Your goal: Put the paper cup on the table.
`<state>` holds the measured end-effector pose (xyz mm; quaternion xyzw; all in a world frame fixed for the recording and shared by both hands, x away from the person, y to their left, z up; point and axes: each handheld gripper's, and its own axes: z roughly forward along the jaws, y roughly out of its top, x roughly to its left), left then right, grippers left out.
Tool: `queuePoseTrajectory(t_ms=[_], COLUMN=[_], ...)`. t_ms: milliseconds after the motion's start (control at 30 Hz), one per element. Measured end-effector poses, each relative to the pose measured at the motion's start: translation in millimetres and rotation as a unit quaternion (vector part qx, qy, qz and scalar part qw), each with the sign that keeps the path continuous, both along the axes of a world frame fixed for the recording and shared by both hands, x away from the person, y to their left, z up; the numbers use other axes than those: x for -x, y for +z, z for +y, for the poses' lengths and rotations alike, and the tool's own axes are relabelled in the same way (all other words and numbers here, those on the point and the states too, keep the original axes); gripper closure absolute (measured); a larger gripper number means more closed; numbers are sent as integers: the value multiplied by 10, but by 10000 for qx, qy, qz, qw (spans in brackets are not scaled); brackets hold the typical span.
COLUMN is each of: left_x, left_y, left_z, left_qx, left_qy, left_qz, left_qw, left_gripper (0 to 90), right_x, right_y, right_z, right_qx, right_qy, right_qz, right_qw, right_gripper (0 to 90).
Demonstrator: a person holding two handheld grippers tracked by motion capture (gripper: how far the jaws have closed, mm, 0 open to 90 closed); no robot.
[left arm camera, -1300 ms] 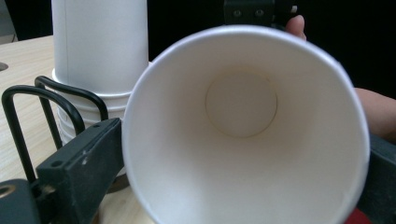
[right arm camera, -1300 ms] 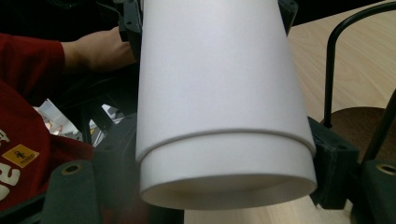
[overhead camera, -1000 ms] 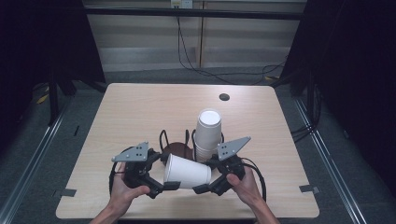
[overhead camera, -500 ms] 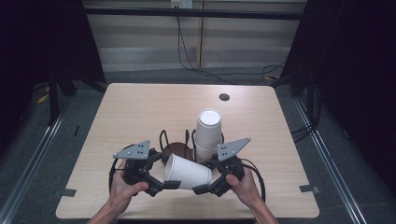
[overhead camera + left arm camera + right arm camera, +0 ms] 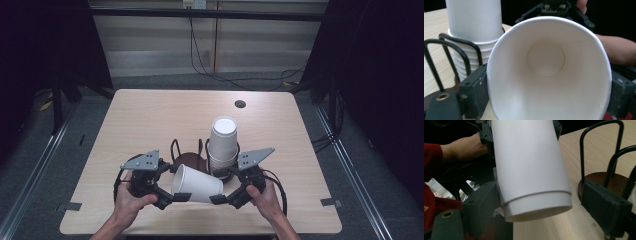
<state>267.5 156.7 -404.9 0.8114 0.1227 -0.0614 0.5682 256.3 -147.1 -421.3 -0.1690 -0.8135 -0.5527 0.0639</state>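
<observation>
Closing lately on its wide mouth, left gripper (image 5: 181, 196) fingers clasped the paper cup (image 5: 196, 183), lying level, base between right gripper's (image 5: 219, 186) parted fingers.

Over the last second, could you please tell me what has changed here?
The left gripper has just been closing on the wide rim of the paper cup, its pads now against it. Both hands, the cup stack and the wire holder stayed put.

Far tabletop (image 5: 165, 115) free; cup stack (image 5: 223, 142), wire holder (image 5: 187, 155) block near centre.
</observation>
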Motion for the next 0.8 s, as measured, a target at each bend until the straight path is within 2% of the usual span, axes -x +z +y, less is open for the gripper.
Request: queuePoseTrajectory(t_ms=[133, 300, 600, 800], left_x=[2, -17, -53, -85], left_y=[-13, -10, -13, -14], left_z=[31, 88, 154, 235], left_qx=[-228, -326, -597, -741], left_qy=[76, 171, 342, 441], left_qz=[7, 67, 90, 129], left_qw=[9997, 9993, 9976, 9962], left_gripper=[122, 121, 120, 120], right_x=[12, 39, 103, 145], right_y=[5, 6, -38, -66], right_z=[-25, -62, -199, -315], right_qx=[-20, 16, 102, 225], right_qy=[-83, -212, -677, -1003], right_qz=[-18, -26, 7, -46], right_qw=[10000, 9998, 9977, 9947], right_gripper=[142, 142, 142, 142])
